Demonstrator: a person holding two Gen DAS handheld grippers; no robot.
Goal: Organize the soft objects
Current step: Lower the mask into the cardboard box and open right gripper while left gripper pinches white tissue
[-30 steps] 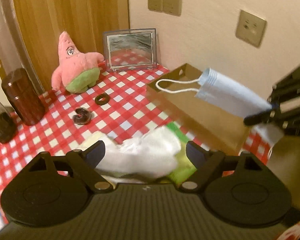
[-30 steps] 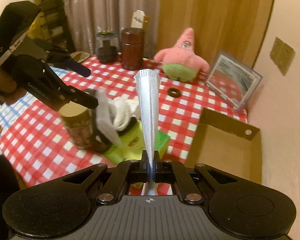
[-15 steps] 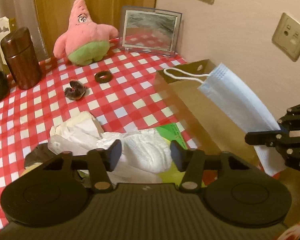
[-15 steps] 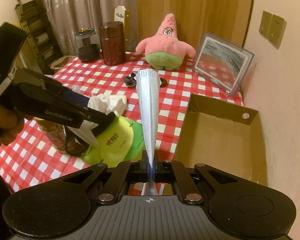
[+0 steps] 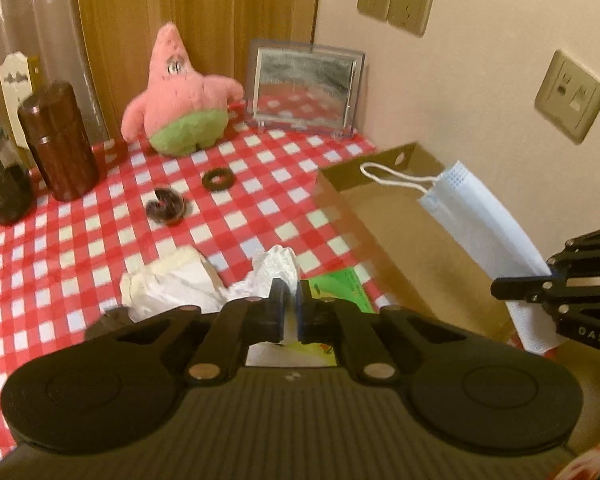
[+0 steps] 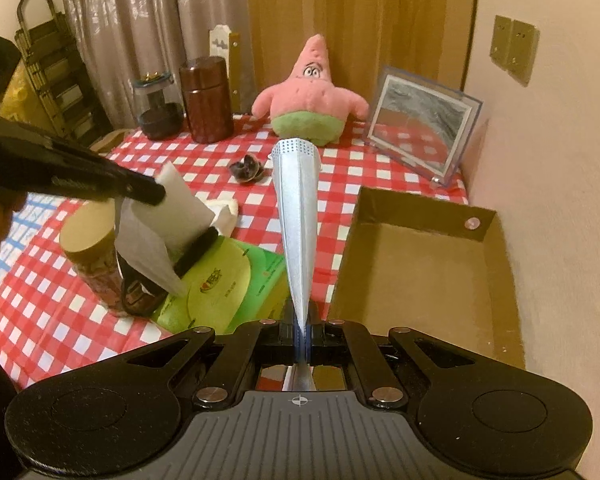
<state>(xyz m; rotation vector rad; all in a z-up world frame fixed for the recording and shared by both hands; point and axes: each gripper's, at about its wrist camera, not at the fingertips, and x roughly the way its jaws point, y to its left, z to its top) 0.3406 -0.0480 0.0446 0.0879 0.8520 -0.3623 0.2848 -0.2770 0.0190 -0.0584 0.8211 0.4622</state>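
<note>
While the left gripper (image 5: 289, 304) pinches a white tissue (image 5: 278, 266) between its nearly closed jaws, the right gripper (image 6: 300, 330) is clamped tight on the lower end of a pale blue face mask (image 6: 295, 216). From the left wrist view the mask (image 5: 480, 220) slants up over the open cardboard box (image 5: 404, 240), its white ear loop (image 5: 388, 176) reaching toward the box's far wall. That box (image 6: 420, 264) sits at the table's right edge, just beside the wall. The tissue (image 6: 160, 220) seems to rise from the green tissue pack (image 6: 236, 280) near the table's front edge, though blur makes the join hard to read. More crumpled white tissue (image 5: 168, 284) lies on the checked tablecloth (image 5: 80, 240) just left of the pinched piece. A cork-lidded jar (image 6: 90, 256) stands left of the pack. At the table's far edge sit a pink starfish plush (image 5: 176, 96), a small framed mirror (image 5: 306, 88) in the far right corner, a brown canister (image 5: 58, 140) and a dark glass jar (image 5: 2, 184). A dark ring (image 5: 216, 179) and a dark curled object (image 5: 165, 207) lie mid-table.
</note>
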